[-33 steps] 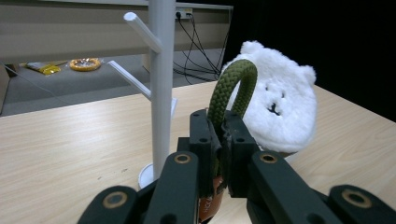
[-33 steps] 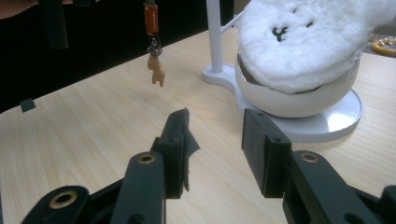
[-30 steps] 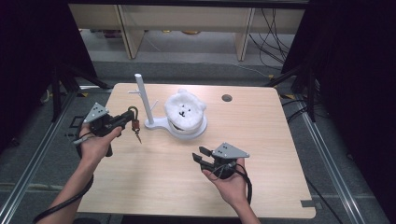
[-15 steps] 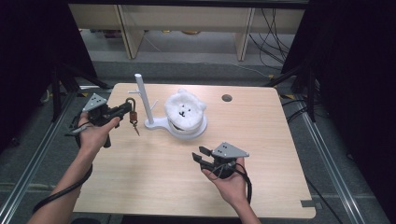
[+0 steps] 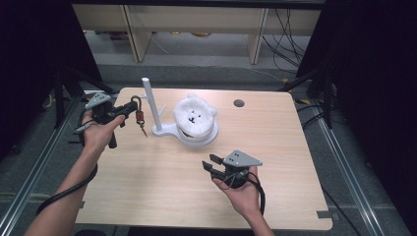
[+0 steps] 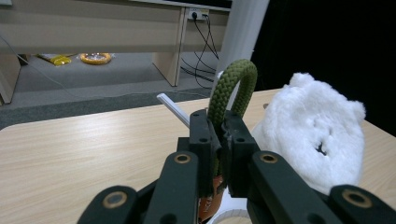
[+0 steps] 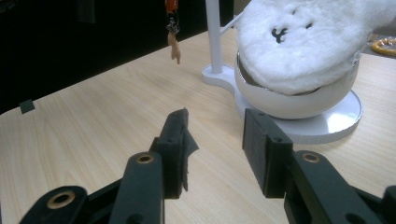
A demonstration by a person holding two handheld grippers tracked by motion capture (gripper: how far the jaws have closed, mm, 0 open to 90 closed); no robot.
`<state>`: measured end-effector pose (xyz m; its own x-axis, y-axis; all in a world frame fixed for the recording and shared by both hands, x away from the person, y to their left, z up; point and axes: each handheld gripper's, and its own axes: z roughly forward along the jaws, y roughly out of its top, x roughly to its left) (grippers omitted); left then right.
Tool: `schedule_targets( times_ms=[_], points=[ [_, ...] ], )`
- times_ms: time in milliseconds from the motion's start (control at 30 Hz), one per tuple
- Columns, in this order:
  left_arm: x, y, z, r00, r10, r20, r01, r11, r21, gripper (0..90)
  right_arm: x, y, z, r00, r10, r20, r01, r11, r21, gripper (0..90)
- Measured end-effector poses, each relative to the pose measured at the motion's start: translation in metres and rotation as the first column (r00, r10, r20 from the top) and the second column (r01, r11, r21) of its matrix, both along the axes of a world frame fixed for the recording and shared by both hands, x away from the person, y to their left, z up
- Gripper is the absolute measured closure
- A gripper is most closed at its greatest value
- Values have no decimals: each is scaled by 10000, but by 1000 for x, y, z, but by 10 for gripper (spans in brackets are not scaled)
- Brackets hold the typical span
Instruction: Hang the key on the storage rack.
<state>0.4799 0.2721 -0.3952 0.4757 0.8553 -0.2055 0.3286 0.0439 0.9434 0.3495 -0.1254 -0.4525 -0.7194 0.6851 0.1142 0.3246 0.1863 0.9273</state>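
One light wooden counter [image 5: 147, 187]. One white stand with upright post and round base [image 5: 147, 101]. One white fluffy plush bear face [image 5: 194, 115], resting in stand's bowl. One keychain with green braided cord loop [image 6: 233, 81], carrying one small orange-brown tag and one pale dangling charm. Two black two-jaw grippers: left gripper [image 5: 132, 106], right gripper [image 5: 208, 163]. One dark round hole in counter [image 5: 239, 103].

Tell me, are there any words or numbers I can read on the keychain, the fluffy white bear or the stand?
None can be read. The keychain has an orange tag, too small and blurred to show writing. The fluffy white bear has only a stitched face, and the white stand is plain.
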Motion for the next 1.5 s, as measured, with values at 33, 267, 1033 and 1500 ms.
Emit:
schedule_targets(
  times_ms=[33, 267, 1033, 1500],
  points=[
    [1, 1, 0, 10000, 14, -1, -14, 10000, -18, 837, 0, 0, 0, 10000, 52, 24, -52, 10000, 56, 616],
    [6, 0, 1, 10000, 3, -89, -4, 10000, -95, 836, 0, -1, 0, 10000, 19, -63, -20, 9999, -107, 614],
    [20, -4, -1, 9992, 184, -357, -195, 9993, -305, 832, 0, -1, -1, 9998, 122, 134, -122, 9999, -49, 604],
    [20, -9, -9, 9987, 209, -466, -190, 9990, 405, 771, -1, -8, 4, 9997, -56, 226, 61, 9997, -222, 602]
  ],
)
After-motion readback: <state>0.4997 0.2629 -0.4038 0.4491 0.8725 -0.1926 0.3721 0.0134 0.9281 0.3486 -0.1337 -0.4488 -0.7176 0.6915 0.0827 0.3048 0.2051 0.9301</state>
